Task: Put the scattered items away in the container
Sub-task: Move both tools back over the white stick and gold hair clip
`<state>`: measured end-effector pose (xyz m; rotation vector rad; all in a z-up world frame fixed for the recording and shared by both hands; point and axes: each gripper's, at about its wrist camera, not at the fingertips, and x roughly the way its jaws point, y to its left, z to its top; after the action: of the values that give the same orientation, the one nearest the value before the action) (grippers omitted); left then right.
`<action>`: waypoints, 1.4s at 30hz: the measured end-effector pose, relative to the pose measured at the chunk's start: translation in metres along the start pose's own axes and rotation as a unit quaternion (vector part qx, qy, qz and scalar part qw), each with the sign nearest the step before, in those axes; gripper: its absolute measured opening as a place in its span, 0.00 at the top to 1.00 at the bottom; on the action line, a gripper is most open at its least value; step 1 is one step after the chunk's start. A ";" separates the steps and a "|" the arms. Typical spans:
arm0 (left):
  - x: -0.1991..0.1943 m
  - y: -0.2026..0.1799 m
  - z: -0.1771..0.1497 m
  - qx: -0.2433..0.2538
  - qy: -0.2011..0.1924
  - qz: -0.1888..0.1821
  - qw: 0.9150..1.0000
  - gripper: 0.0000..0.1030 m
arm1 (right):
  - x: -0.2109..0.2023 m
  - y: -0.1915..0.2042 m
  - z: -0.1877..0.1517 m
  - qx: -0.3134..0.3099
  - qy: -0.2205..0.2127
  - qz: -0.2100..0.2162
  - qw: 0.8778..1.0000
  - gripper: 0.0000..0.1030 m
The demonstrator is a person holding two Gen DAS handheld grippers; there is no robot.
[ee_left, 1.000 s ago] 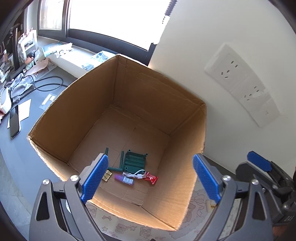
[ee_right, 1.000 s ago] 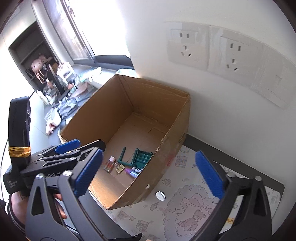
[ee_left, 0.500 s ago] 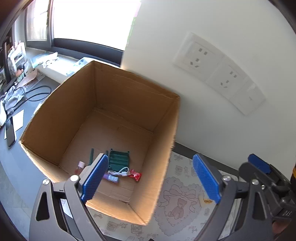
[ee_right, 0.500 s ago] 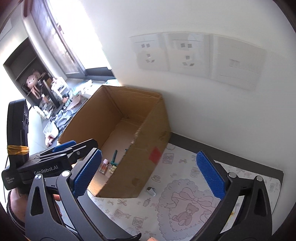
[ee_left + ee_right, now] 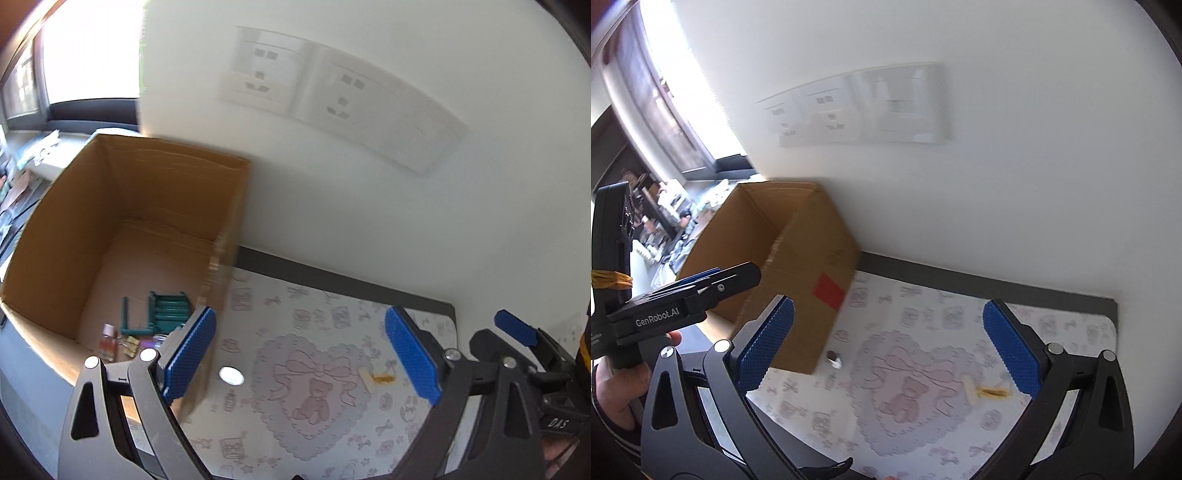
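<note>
My left tool [image 5: 299, 356] is spread wide with nothing between its blue pads, and my right tool [image 5: 888, 349] gapes just as wide and just as empty. Below both lies the patterned mat [image 5: 332, 435] with its heart and bear print, mostly bare, so there is plenty of open room in the lower centre of each frame. Its far edge stops at a dark strip of table [image 5: 997, 286] along the white wall. The cardboard box [image 5: 74, 206] stands open-topped at the left of the left view, its near right corner at the mat's edge; in the right view its side wall with a red patch [image 5: 829, 291] faces me. Two loose things remain on the mat: one small silvery round piece [image 5: 231, 375], lying just beside the box's corner, and one pale stick with a yellow tassel [image 5: 986, 392], its long axis running left to right, tassel toward the right. Inside the box I count one green rack [image 5: 166, 314], one small bottle [image 5: 108, 338] and gold clips [image 5: 130, 345]; blur hides the rest.
</note>
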<state>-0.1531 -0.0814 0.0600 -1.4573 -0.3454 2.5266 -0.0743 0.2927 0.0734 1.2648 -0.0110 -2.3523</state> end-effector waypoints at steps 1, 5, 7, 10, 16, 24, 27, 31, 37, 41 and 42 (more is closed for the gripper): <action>0.002 -0.006 -0.001 0.005 0.003 -0.003 1.000 0.10 | -0.003 -0.008 -0.004 0.007 0.000 -0.005 1.000 0.00; 0.010 -0.027 -0.006 0.024 0.014 -0.012 1.000 0.10 | -0.011 -0.030 -0.016 0.027 0.001 -0.016 1.000 0.00; 0.014 -0.037 -0.011 0.032 0.020 -0.015 0.999 0.10 | -0.014 -0.041 -0.023 0.037 0.002 -0.020 0.999 0.00; 0.024 -0.051 -0.019 0.045 0.035 -0.021 0.998 0.10 | -0.020 -0.058 -0.033 0.050 0.003 -0.027 0.998 0.00; 0.043 -0.074 -0.036 0.070 0.063 -0.020 0.995 0.10 | -0.023 -0.092 -0.058 0.089 0.015 -0.040 0.995 0.00; 0.075 -0.095 -0.048 0.096 0.103 -0.011 0.990 0.10 | -0.016 -0.124 -0.083 0.124 0.037 -0.046 0.991 0.00; 0.087 -0.101 -0.051 0.099 0.119 -0.010 0.988 0.10 | -0.008 -0.135 -0.093 0.130 0.052 -0.048 0.989 0.00; 0.105 -0.109 -0.059 0.106 0.137 -0.007 0.985 0.10 | 0.003 -0.147 -0.107 0.136 0.078 -0.048 0.986 0.02; 0.137 -0.119 -0.075 0.117 0.167 0.001 0.979 0.11 | 0.019 -0.160 -0.120 0.143 0.107 -0.043 0.983 0.16; 0.156 -0.123 -0.087 0.123 0.182 0.021 0.975 0.16 | 0.033 -0.165 -0.128 0.140 0.128 -0.038 0.981 0.28; 0.161 -0.123 -0.090 0.124 0.188 0.024 0.974 0.20 | 0.036 -0.167 -0.130 0.140 0.133 -0.037 0.981 0.30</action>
<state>-0.1466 0.0917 -0.0786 -1.8034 0.0660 2.1632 -0.0542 0.4541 -0.0667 1.7333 -0.2200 -2.2814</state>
